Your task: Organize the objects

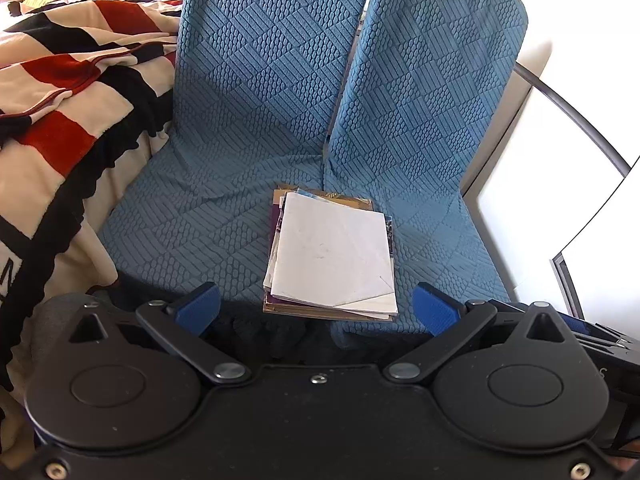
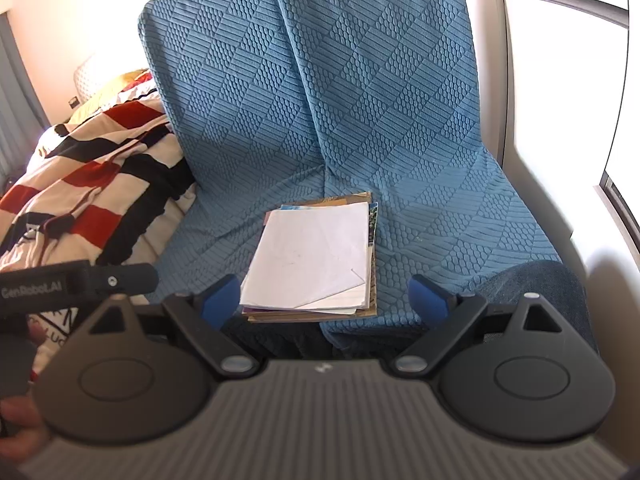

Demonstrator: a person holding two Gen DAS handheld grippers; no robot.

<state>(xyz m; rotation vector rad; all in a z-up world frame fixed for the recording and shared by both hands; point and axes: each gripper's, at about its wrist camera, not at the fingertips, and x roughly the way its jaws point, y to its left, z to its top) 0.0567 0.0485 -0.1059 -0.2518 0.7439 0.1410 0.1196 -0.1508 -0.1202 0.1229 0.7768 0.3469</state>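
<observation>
stack of papers and thin booklets, white sheet on top (image 1: pixel 332 252) lies roughly squared on blue quilted seat cover (image 1: pixel 192 216), near front edge | left gripper (image 1: pixel 316 306) jaws wide, empty | right gripper (image 2: pixel 320 300) likewise | stage unclear: fits pre-pickup or just-placed | any grip: pinch whole stack edge, sheets slide

Matt paper stack (image 1: pixel 334 252) on seemingly quilted cloth cover (image 1: pixel 256 92).
</observation>
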